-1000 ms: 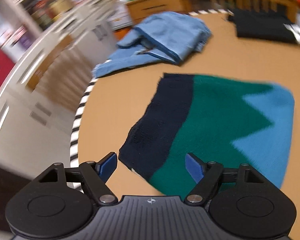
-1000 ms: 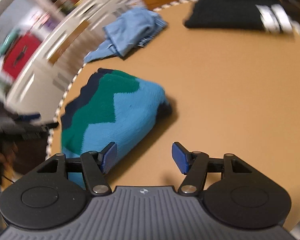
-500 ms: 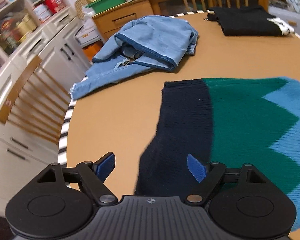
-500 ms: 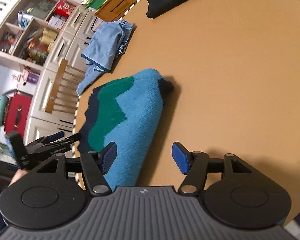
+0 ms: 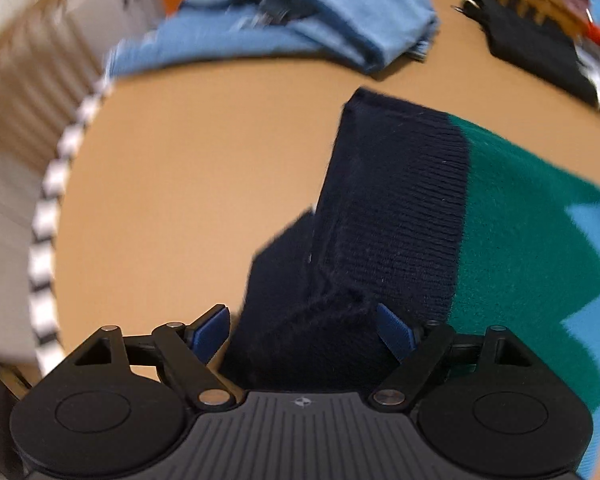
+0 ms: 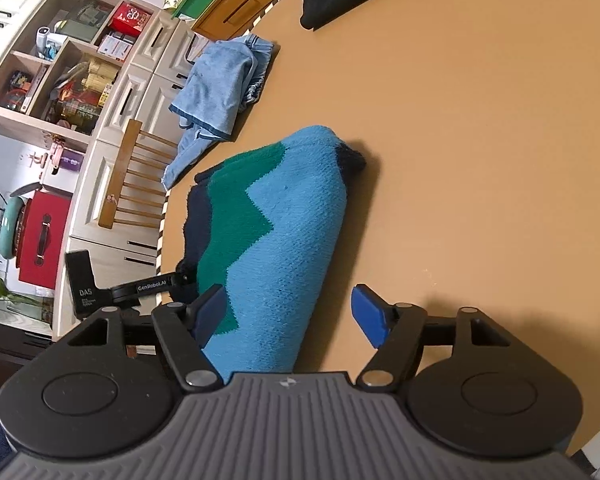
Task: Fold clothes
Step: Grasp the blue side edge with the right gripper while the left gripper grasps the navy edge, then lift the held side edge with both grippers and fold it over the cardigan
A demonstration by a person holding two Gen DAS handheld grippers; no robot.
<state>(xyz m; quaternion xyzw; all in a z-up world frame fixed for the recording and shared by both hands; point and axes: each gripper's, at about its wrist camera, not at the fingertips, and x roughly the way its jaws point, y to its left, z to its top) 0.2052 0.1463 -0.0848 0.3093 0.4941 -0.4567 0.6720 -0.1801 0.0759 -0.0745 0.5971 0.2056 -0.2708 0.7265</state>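
Note:
A knitted sweater (image 5: 480, 216) in navy, green and light blue lies on the round tan table (image 5: 188, 184). My left gripper (image 5: 304, 330) is open, with the sweater's navy hem between its fingers. My right gripper (image 6: 286, 312) is open over the light blue end of the sweater (image 6: 284, 248). The left gripper (image 6: 112, 290) shows in the right wrist view at the sweater's navy edge.
A crumpled light blue denim garment (image 5: 300, 28) lies at the table's far edge, also in the right wrist view (image 6: 220, 88). A folded black garment (image 5: 540, 56) lies far right. A wooden chair (image 6: 132, 184) and cabinets stand beyond the striped table edge (image 5: 48, 216).
My left gripper has moved forward so the navy hem now sits between its open fingers. My right gripper has come closer over the light blue end.

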